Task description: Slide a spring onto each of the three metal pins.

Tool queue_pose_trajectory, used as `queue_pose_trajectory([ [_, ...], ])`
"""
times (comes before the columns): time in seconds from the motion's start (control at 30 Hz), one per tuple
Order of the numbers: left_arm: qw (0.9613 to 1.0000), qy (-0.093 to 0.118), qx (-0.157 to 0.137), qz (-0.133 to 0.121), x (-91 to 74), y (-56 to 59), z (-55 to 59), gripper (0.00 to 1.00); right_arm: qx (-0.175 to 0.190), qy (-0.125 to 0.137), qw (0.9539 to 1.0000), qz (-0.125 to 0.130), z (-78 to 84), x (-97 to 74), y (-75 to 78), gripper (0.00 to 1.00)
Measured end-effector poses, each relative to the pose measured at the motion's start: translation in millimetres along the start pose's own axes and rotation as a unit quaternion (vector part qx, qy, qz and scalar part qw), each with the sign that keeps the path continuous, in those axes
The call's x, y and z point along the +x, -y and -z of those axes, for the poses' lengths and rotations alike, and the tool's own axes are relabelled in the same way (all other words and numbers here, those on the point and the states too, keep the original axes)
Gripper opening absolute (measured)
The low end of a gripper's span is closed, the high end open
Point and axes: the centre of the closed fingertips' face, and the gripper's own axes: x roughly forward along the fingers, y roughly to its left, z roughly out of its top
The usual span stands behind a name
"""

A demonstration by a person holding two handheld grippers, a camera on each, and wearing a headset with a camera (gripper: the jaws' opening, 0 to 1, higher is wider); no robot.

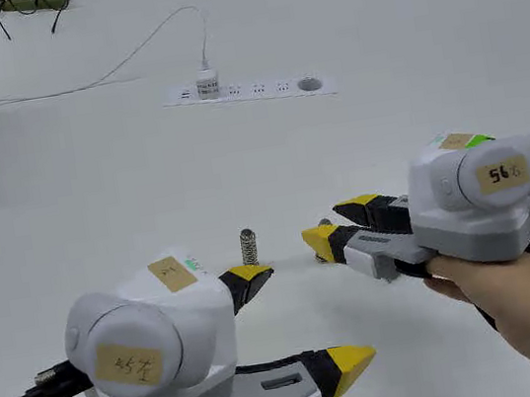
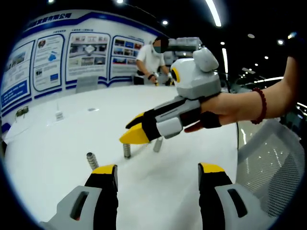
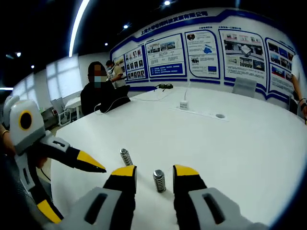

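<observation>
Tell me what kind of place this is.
Probably a company meeting or exhibition room: a big white table with a socket strip, blue-bordered display boards on one side, and ceiling strip lights.

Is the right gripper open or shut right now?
Open. The right gripper shows its yellow-tipped jaws well apart, a spring-wrapped pin standing upright in the gap.
</observation>
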Motion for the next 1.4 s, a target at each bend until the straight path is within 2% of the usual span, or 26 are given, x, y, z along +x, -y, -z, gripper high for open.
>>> queue_pose_trajectory([
  [0.37, 0.9999, -0.006, 0.016, 0.001, 1.8, 2.5, -1.2, 0.66, 0.007, 0.020, 0.9996, 0.017, -13.8, -27.5, 6.7, 0.38],
  [0.57, 0.9997, -0.010, 0.023, 0.000, 2.4, 2.2, -2.3, 0.62, 0.011, 0.029, 0.9992, 0.026, -14.7, -41.8, 9.9, 0.40],
  [0.67, 0.9997, -0.009, 0.024, -0.001, 3.6, 2.0, -4.1, 0.60, 0.012, 0.044, 0.9986, 0.027, -16.9, -49.2, 10.9, 0.41],
  [0.87, 0.9996, -0.007, 0.027, 0.000, 8.3, 2.7, -9.1, 0.56, 0.021, 0.062, 0.9975, 0.025, -16.6, -64.7, 12.8, 0.45],
  [1.2, 0.9993, -0.013, 0.034, 0.006, 23.2, 5.7, -11.8, 0.51, 0.026, 0.071, 0.9969, 0.023, -10.8, -86.2, 14.3, 0.52],
  [1.4, 0.9987, -0.017, 0.046, 0.010, 31.9, 6.1, -13.1, 0.48, 0.011, 0.068, 0.9972, 0.027, -7.2, -99.9, 16.0, 0.53],
])
